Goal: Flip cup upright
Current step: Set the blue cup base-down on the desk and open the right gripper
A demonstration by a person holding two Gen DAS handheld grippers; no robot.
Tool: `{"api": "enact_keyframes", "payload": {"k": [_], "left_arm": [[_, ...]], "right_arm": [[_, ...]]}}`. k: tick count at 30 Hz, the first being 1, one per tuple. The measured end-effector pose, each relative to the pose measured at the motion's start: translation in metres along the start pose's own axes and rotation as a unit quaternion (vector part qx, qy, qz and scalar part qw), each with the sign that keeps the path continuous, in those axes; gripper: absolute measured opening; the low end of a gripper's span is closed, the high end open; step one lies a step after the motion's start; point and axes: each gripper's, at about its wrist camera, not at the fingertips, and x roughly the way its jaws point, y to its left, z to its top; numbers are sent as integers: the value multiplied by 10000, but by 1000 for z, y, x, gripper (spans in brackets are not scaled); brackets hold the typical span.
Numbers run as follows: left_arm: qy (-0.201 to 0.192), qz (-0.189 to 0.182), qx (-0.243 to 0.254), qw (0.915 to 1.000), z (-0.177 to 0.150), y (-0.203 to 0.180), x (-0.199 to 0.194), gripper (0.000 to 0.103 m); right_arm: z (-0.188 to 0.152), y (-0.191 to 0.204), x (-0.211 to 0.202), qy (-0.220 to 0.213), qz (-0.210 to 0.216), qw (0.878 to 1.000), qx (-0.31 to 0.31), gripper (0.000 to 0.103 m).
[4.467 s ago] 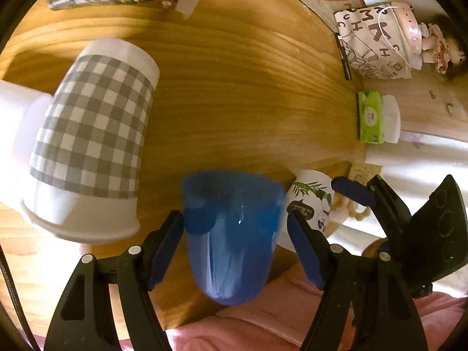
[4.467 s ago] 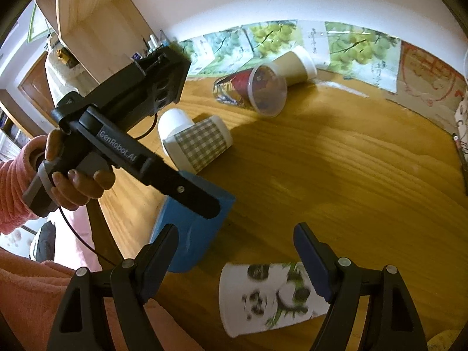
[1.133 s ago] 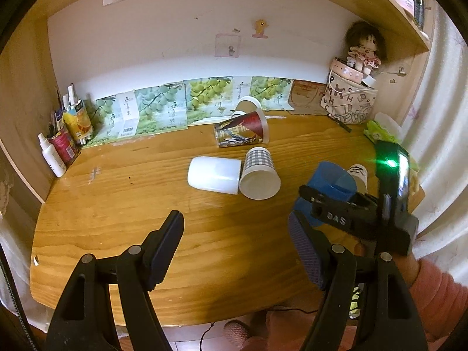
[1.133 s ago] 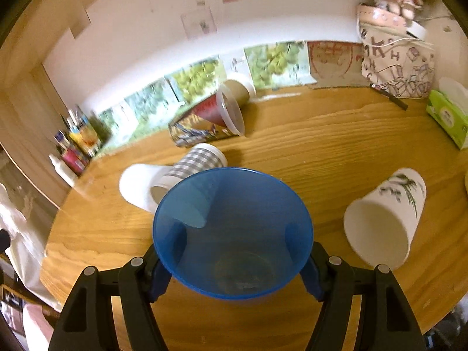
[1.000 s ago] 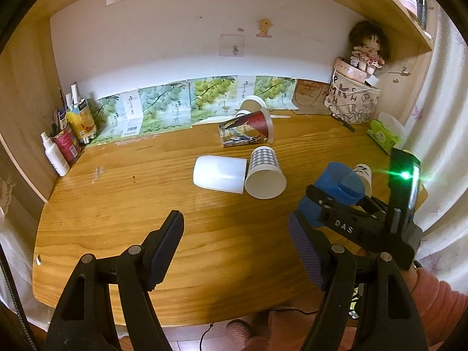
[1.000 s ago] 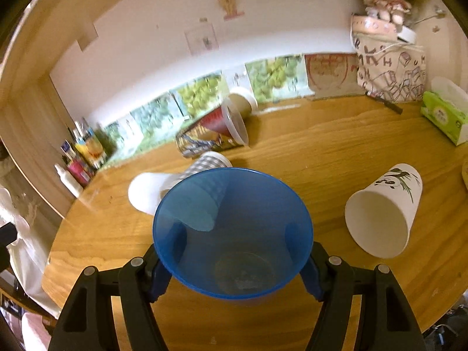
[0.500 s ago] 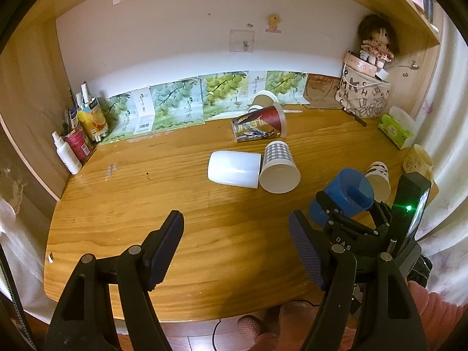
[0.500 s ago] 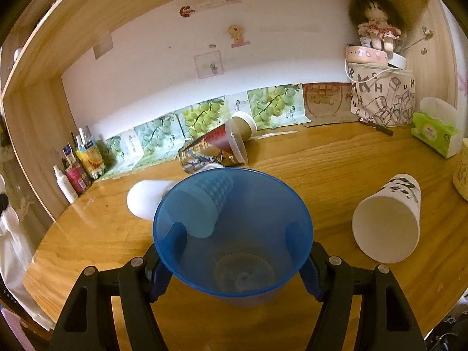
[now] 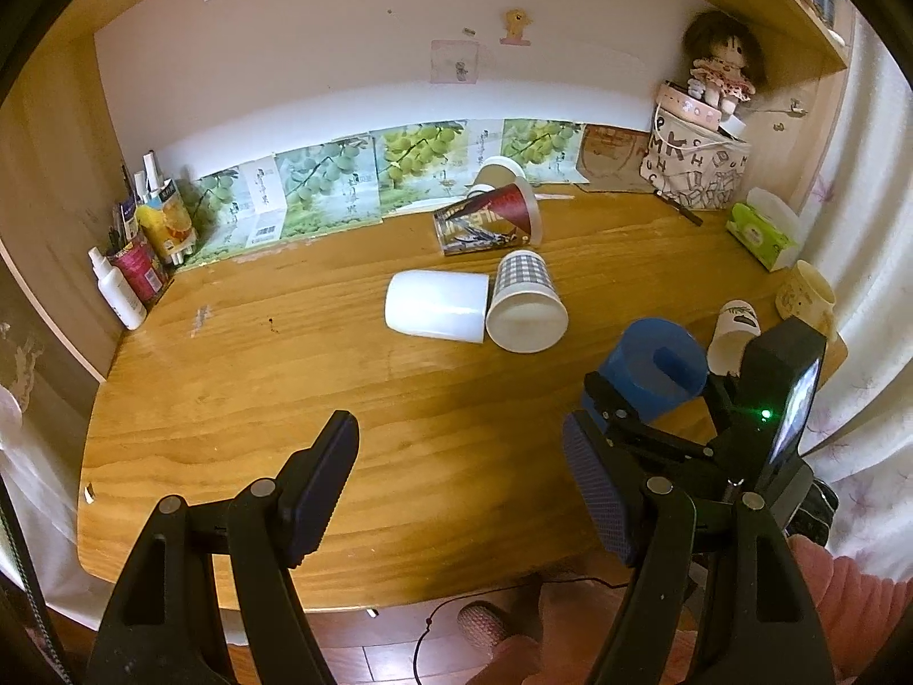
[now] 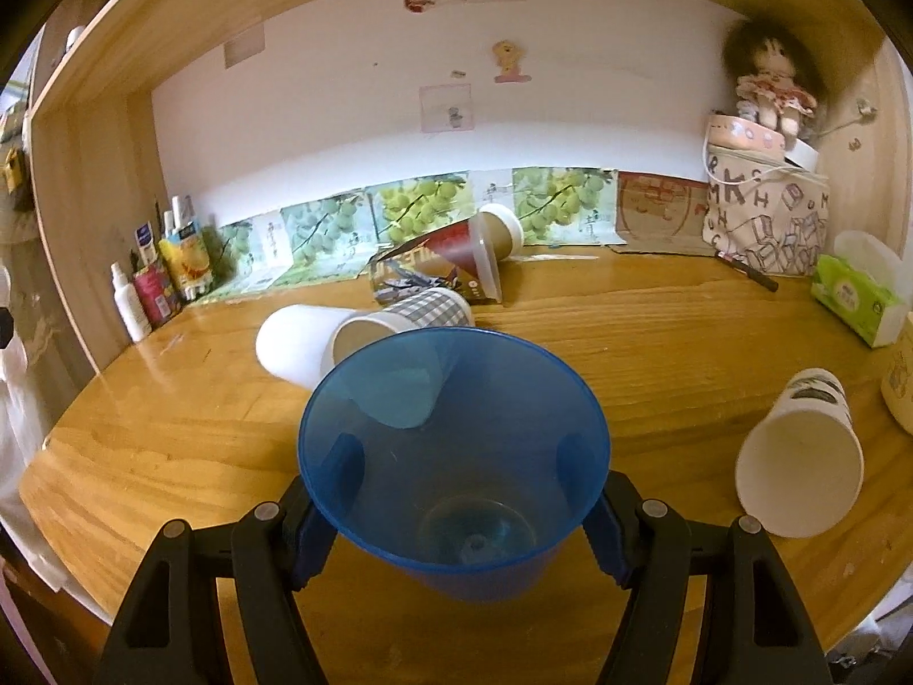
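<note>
My right gripper (image 10: 456,519) is shut on the translucent blue plastic cup (image 10: 453,456), its fingers pressed on both sides near the cup's base. The cup's open mouth faces the camera and tilts upward, held above the wooden table (image 10: 656,342). In the left wrist view the blue cup (image 9: 650,368) shows at the right, held by the right gripper near the table's front right. My left gripper (image 9: 462,491) is open and empty, raised above the table's front edge.
Several cups lie on their sides: a white one (image 9: 436,305), a checked one (image 9: 528,302), a red printed one (image 9: 491,220), a brown one (image 9: 499,174), and a panda cup (image 10: 799,451) at the right. Bottles (image 9: 137,262) stand far left; a tissue pack (image 9: 762,234) and bag (image 9: 693,171) far right.
Both grippers have pulled back and risen, so more of the table shows. The right gripper keeps hold of the blue cup, mouth tilted up. The left gripper stays open.
</note>
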Motion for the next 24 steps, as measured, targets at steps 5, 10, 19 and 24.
{"api": "enact_keyframes", "payload": {"k": [5, 10, 19, 24], "left_arm": [[132, -107, -46, 9998, -5, -1, 2, 77], [203, -166, -176, 9995, -10, 0, 3, 77], [561, -265, -318, 9976, -26, -6, 15, 78], [893, -313, -782, 9924, -35, -3, 21, 78]], "right_arm": [[1, 6, 2, 213, -4, 9994, -268, 80], [-2, 6, 1, 436, -30, 9983, -396, 80], [-13, 4, -10, 734, -62, 9959, -518, 81], [-24, -4, -28, 1019, -75, 9942, -348, 81]]}}
